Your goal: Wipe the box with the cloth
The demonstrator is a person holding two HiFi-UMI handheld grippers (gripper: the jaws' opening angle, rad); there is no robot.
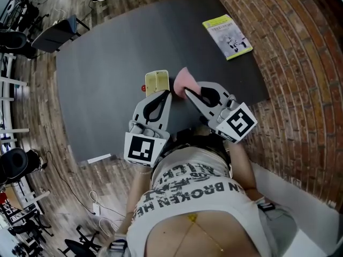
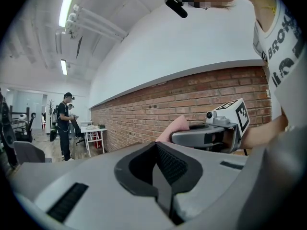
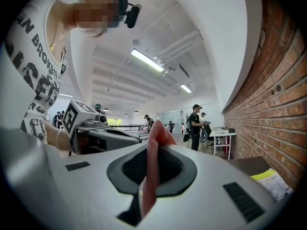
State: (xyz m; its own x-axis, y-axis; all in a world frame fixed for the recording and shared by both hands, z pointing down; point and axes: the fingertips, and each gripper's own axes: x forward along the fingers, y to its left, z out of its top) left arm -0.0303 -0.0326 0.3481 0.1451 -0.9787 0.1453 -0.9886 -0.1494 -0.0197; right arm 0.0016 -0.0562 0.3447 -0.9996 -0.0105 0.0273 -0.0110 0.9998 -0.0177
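Observation:
A pale yellow box (image 1: 157, 80) lies flat on the dark table (image 1: 102, 90), with a small red thing (image 1: 143, 88) at its left side. My left gripper (image 1: 165, 93) hovers level with its tip over the box's near edge; its jaws are shut with nothing between them (image 2: 156, 145). My right gripper (image 1: 187, 92) is just to the right, shut on a pink cloth (image 1: 184, 81). That pink cloth (image 3: 153, 157) stands up between the jaws in the right gripper view. In the left gripper view, the cloth (image 2: 173, 127) pokes out of the right gripper (image 2: 178, 137).
A yellow-green booklet (image 1: 227, 36) lies at the table's far right corner, near the brick floor. A chair (image 1: 53, 33) stands beyond the table's far left. People stand by a white desk (image 3: 223, 137) in the background, next to the brick wall (image 2: 192, 99).

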